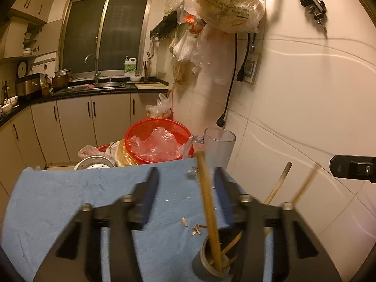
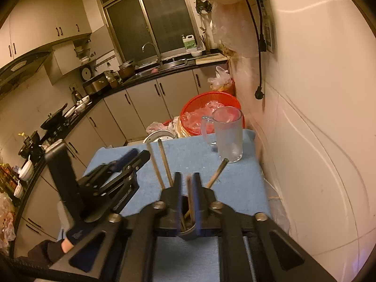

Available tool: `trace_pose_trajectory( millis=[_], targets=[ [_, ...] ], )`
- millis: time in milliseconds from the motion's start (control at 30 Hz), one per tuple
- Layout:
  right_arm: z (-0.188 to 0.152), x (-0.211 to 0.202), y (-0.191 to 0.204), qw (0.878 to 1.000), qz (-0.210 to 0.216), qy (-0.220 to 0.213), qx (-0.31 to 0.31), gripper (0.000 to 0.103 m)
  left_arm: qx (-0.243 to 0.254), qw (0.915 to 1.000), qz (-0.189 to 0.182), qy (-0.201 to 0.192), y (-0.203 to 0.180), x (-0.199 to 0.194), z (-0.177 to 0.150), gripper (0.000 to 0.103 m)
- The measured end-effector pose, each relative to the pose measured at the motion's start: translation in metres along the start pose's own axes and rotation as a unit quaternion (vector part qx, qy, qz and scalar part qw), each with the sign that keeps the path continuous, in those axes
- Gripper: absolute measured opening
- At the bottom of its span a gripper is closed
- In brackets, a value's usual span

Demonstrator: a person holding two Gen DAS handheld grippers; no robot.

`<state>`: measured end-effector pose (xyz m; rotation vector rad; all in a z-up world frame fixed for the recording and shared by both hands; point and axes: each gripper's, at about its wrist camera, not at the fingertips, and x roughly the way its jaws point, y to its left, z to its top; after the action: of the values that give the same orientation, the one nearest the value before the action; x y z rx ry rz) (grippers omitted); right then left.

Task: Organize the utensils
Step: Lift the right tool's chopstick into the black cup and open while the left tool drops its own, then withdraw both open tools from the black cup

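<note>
A grey holder cup point(image 1: 206, 262) stands on the blue cloth point(image 1: 70, 199) with several wooden chopsticks leaning in it. My left gripper point(image 1: 185, 183) is open above the cup; one tall chopstick point(image 1: 206, 199) stands between its fingers, close to the right finger point(image 1: 221, 188), and the left pad is well clear of it. In the right wrist view my right gripper point(image 2: 187, 188) hangs over the holder cup point(image 2: 188, 229) with its jaws narrowly apart. A blurred chopstick point(image 2: 189, 192) stands in that gap with space on its left side. The left gripper point(image 2: 137, 157) shows to the left.
A frosted glass mug point(image 2: 228, 136) stands at the cloth's far right by the tiled wall. Behind the table sit a red basket point(image 1: 157, 143) with plastic bags and a metal pot lid point(image 1: 96, 163). Crumbs point(image 1: 195, 228) dot the cloth. A gloved hand point(image 2: 70, 237) holds the left tool.
</note>
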<state>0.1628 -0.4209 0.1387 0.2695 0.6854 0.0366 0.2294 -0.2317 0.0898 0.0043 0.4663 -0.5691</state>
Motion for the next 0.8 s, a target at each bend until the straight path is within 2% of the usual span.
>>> trace_pose_trajectory(
  millis=[33, 133, 200, 333, 400, 600, 800],
  targets=[
    [-0.002, -0.001, 0.000, 1.000, -0.005, -0.003, 0.003, 0.032, 0.002, 1.0000, 0.001, 0.000, 0.001, -0.004, -0.001, 0.052],
    [-0.006, -0.010, 0.002, 1.000, -0.010, -0.012, 0.003, 0.039, 0.004, 0.9999, 0.005, 0.008, 0.011, -0.020, -0.005, 0.061],
    [-0.011, -0.017, 0.005, 1.000, -0.011, -0.019, 0.003, 0.051, 0.004, 0.9999, 0.010, 0.012, 0.020, -0.032, -0.012, 0.067],
    [-0.031, -0.032, 0.014, 0.999, -0.001, -0.033, 0.005, 0.067, 0.006, 0.9991, 0.031, 0.029, 0.041, -0.056, -0.034, 0.083],
    [-0.045, -0.034, 0.021, 0.999, 0.011, -0.035, 0.006, 0.078, 0.009, 0.9981, 0.037, 0.048, 0.053, -0.068, -0.049, 0.084],
    [-0.095, -0.022, 0.050, 0.999, 0.033, -0.016, -0.001, 0.081, -0.004, 0.9936, 0.076, 0.083, 0.094, -0.108, -0.095, 0.084],
    [-0.130, 0.017, 0.073, 0.998, 0.052, 0.041, -0.011, 0.081, -0.040, 0.9874, 0.112, 0.104, 0.141, -0.146, -0.126, 0.084]
  ],
)
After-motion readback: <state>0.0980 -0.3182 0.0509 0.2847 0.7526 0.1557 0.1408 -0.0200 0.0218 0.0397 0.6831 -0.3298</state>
